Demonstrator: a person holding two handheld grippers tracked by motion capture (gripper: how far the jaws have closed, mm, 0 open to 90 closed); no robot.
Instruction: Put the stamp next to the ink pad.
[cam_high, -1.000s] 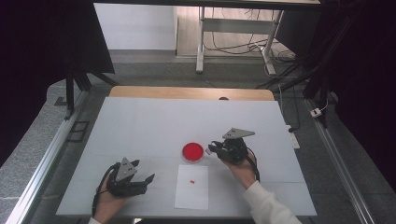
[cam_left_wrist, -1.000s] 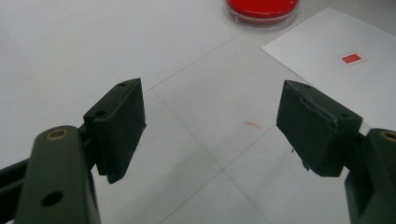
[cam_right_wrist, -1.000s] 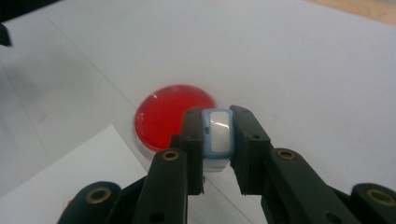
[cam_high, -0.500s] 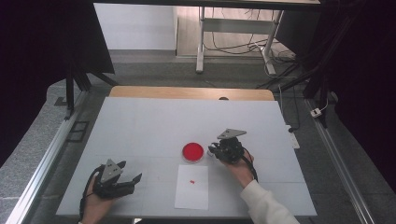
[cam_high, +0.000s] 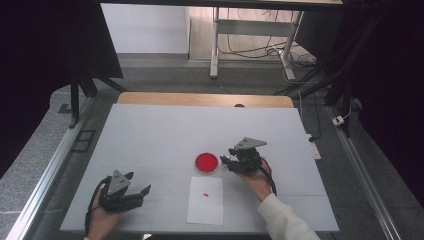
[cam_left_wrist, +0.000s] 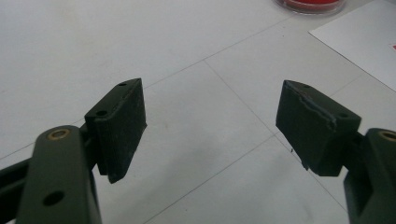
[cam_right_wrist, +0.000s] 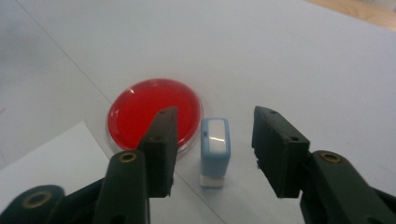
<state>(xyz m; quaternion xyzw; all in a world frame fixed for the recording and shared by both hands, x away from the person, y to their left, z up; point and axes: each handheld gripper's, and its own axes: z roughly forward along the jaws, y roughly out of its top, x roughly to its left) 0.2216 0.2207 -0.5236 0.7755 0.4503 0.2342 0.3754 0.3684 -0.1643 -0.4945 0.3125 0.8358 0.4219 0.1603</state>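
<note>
At the lower left of the high view the left tongs (cam_high: 142, 192) rest wide apart on the worktop (cam_high: 165, 130), holding nothing. At lower centre lies a white sheet (cam_high: 206, 200) bearing a small red mark. Just above it sits the red ink pad (cam_right_wrist: 154, 112). Right of the pad, touching or just beside its rim, a small blue stamp (cam_right_wrist: 215, 149) stands upright between the wide right tongs (cam_right_wrist: 212, 154). The step looks like grasping the stamp; next the jaws must close squarely on its sides.

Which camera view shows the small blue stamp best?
The right gripper view: the blue stamp stands upright between the open jaws, beside the red ink pad. In the high view the right gripper covers it.
</note>
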